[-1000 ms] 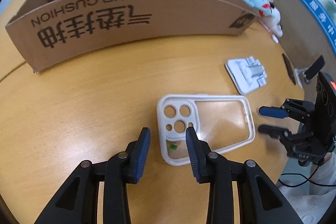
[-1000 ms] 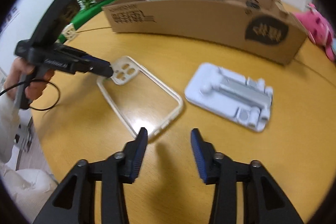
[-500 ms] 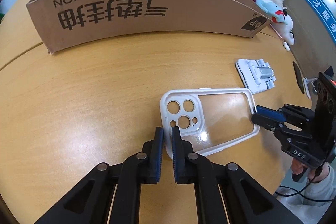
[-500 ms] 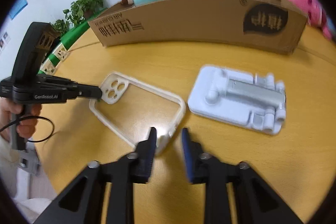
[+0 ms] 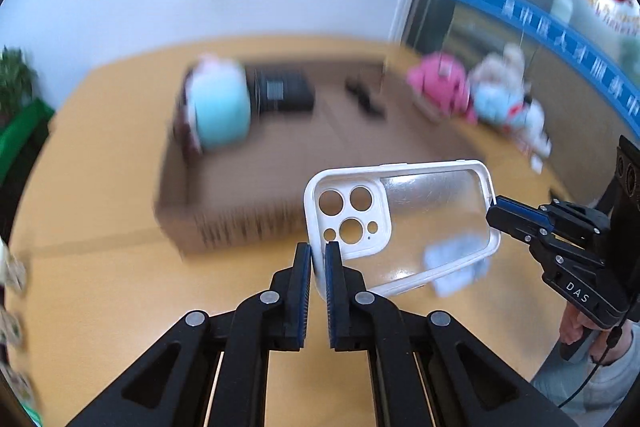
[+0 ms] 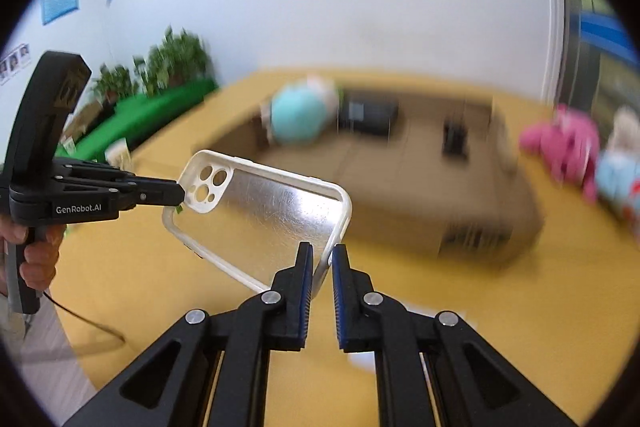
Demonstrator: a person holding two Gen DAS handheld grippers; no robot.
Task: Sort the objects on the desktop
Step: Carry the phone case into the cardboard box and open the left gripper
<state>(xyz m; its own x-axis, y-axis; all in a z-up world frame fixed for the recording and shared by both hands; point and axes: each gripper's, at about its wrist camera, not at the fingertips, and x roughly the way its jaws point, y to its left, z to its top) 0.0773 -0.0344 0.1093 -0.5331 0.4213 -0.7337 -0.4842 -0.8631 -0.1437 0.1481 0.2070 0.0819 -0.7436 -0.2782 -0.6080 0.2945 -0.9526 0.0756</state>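
A clear phone case with a white rim (image 5: pixel 404 223) hangs in the air above the wooden table (image 5: pixel 100 267), held at both ends. My left gripper (image 5: pixel 318 255) is shut on its camera-hole end. My right gripper (image 6: pixel 322 259) is shut on the rim at the opposite end; it also shows in the left wrist view (image 5: pixel 494 213). The case also shows in the right wrist view (image 6: pixel 260 215), with the left gripper (image 6: pixel 180 193) at its far corner. The cardboard box (image 5: pixel 248 187) lies beyond, blurred.
In the box are a teal plush (image 5: pixel 220 111), a black box (image 5: pixel 286 93) and a dark small item (image 5: pixel 364 97). Pink and white plush toys (image 5: pixel 476 95) sit right of the box. The white phone stand (image 5: pixel 456 263) shows blurred below the case. Plants (image 6: pixel 168 63) stand far left.
Both grippers closed on the case's ends and lifted it off the table. The view now looks down into the box from higher up.
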